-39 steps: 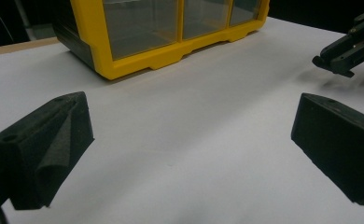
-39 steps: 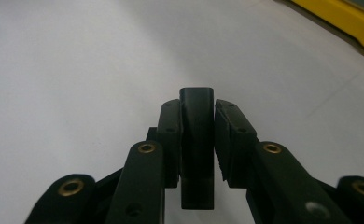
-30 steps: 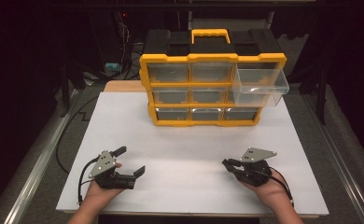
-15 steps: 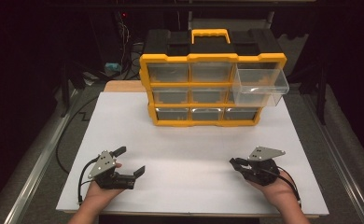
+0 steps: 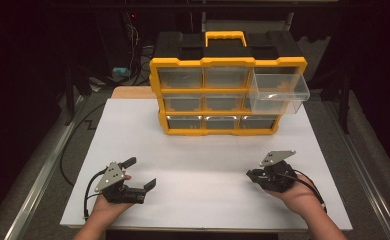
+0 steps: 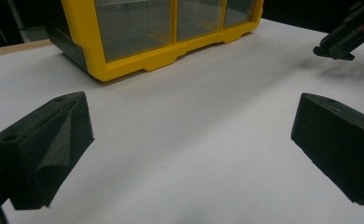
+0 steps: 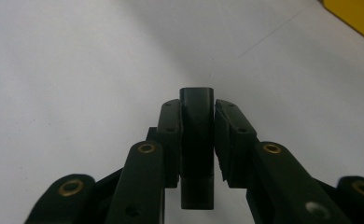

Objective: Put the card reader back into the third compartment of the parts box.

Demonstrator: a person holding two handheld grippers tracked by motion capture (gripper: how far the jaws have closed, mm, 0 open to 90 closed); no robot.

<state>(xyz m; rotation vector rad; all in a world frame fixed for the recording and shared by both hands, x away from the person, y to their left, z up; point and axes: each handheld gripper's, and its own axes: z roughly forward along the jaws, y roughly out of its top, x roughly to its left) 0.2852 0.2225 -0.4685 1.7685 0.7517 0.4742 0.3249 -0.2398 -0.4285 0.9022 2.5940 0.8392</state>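
A small black block (image 7: 197,140) sits clamped in your right gripper (image 5: 255,176) fingers, while your left gripper (image 5: 140,174) fingers gape wide above the white worktop (image 5: 208,160).

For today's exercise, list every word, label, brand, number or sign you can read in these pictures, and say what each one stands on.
None can be read: the yellow organiser, its pulled-out clear drawer, the white table and both tongs bear no legible text. A small black block in the right tongs is also unmarked.
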